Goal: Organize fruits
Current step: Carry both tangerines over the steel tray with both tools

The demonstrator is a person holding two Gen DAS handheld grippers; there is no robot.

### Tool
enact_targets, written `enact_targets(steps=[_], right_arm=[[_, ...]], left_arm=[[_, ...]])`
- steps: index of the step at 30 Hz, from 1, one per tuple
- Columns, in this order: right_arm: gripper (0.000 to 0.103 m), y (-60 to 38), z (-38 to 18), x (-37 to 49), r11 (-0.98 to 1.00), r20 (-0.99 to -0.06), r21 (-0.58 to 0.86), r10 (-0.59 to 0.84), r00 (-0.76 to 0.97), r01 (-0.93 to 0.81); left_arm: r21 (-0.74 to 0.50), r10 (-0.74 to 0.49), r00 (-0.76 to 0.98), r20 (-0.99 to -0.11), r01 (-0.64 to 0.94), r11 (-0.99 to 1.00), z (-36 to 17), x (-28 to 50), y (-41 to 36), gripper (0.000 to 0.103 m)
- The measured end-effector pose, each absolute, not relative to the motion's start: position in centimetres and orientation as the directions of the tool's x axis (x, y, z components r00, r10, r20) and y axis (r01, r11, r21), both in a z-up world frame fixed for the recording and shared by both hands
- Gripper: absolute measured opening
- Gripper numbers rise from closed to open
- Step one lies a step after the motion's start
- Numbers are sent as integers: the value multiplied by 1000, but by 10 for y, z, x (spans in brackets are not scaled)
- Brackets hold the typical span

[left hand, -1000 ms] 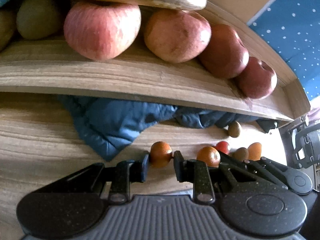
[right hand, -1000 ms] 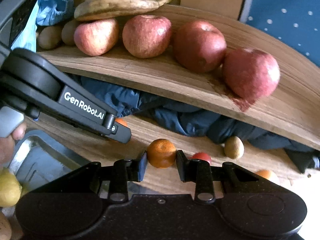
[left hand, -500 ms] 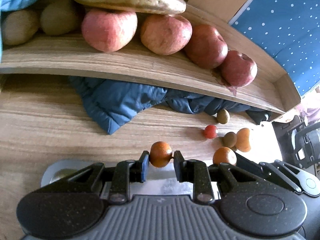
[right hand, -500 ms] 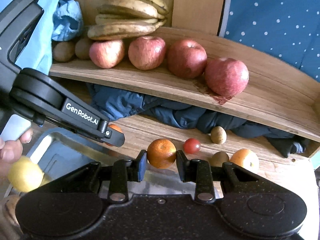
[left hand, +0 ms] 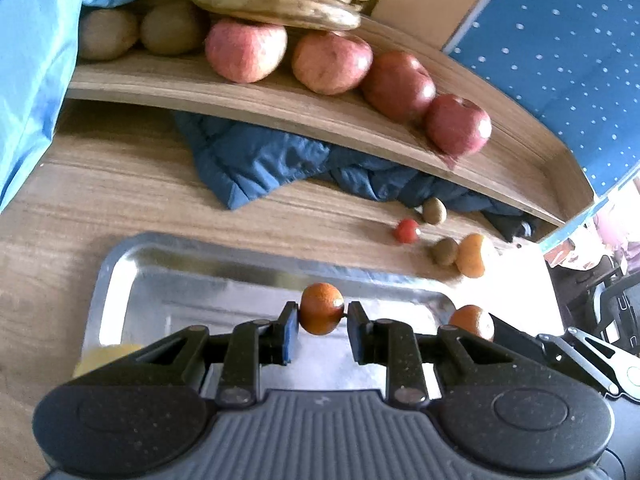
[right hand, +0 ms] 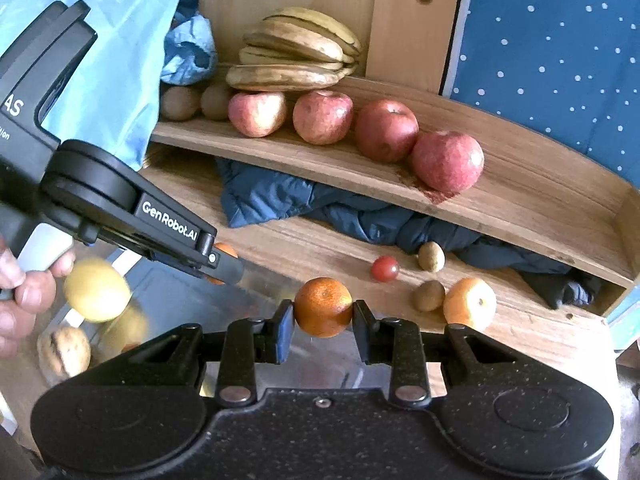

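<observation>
My left gripper (left hand: 321, 316) is shut on a small mandarin (left hand: 321, 307), held above a steel tray (left hand: 132, 264). My right gripper (right hand: 323, 314) is shut on a second mandarin (right hand: 323, 306), which also shows at the tray's right end in the left wrist view (left hand: 473, 321). The left gripper (right hand: 224, 262) with its fruit crosses the left of the right wrist view. On the wooden desk lie a cherry tomato (right hand: 385, 268), two kiwis (right hand: 431, 256) (right hand: 429, 295) and an orange (right hand: 469, 303). A lemon (right hand: 97, 289) sits in the tray.
A raised wooden shelf (right hand: 520, 196) carries several red apples (right hand: 386, 130), kiwis and a bunch of bananas (right hand: 296, 56). A dark blue padded cloth (right hand: 280, 200) is stuffed under the shelf. A walnut (right hand: 64, 350) lies by the tray. A hand (right hand: 24, 292) grips the left handle.
Both grippers have pulled back and up from the shelf with their mandarins still clamped. The shelf and loose fruit have shrunk away, and the steel tray has come into view beneath them.
</observation>
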State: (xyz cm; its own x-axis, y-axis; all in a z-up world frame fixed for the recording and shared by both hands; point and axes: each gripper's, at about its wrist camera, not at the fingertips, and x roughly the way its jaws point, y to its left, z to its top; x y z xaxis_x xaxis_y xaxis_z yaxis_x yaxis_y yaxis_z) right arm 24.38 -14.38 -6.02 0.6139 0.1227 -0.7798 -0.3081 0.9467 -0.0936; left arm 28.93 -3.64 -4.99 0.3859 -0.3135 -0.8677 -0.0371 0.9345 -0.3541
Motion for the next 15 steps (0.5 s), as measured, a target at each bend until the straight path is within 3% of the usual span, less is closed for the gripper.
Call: enact_targets(steps=[15], right_arm=[[33, -179, -53, 168, 917, -783, -78, 186, 594, -391]], left_arm=[[-343, -295, 411, -863, -44, 938, -24, 215, -84, 28]])
